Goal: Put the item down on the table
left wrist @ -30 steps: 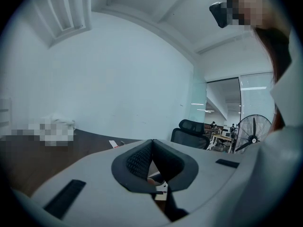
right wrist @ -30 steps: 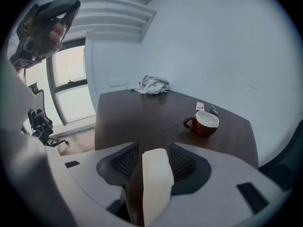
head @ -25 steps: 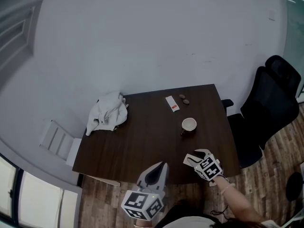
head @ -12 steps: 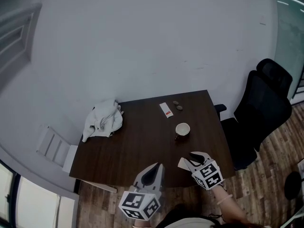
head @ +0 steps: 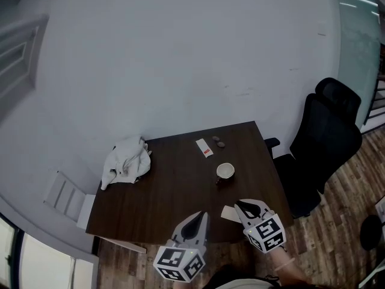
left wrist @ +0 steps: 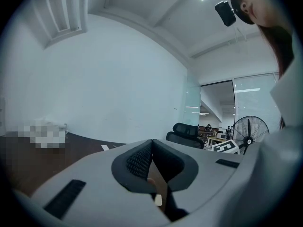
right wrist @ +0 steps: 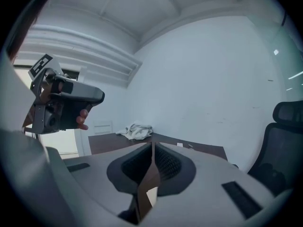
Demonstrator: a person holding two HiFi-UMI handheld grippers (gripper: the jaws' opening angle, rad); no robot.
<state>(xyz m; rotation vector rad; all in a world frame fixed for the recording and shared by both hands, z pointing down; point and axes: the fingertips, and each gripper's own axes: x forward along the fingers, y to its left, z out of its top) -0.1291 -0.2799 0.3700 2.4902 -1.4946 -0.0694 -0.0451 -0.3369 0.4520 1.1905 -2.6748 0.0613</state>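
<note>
Card [right wrist: 147,183], a thin brown piece, is pinched edge-on between the fingers [right wrist: 166,165] of the right gripper [head: 240,205], which are closed flat on it. From the head view it shows as a pale strip [head: 228,212] over the near edge of the desk [head: 162,197]; I cannot tell how high above it. The left gripper [head: 201,215] hangs beside it, its fingers [left wrist: 138,160] pressed together on nothing.

Released here, so close to the edge, the light card could tip or slide off onto the floor. A quick opening could also let it flutter or cling to one pad. Carried further in, it has the cup [head: 225,171] just ahead to clip, with the packet [head: 204,147] and the cloth [head: 126,163] beyond.

Against the earlier frames, the head view has swung, so the desk sits further left. The card shows more plainly past the fingers, and the things on the desk keep their arrangement.
</note>
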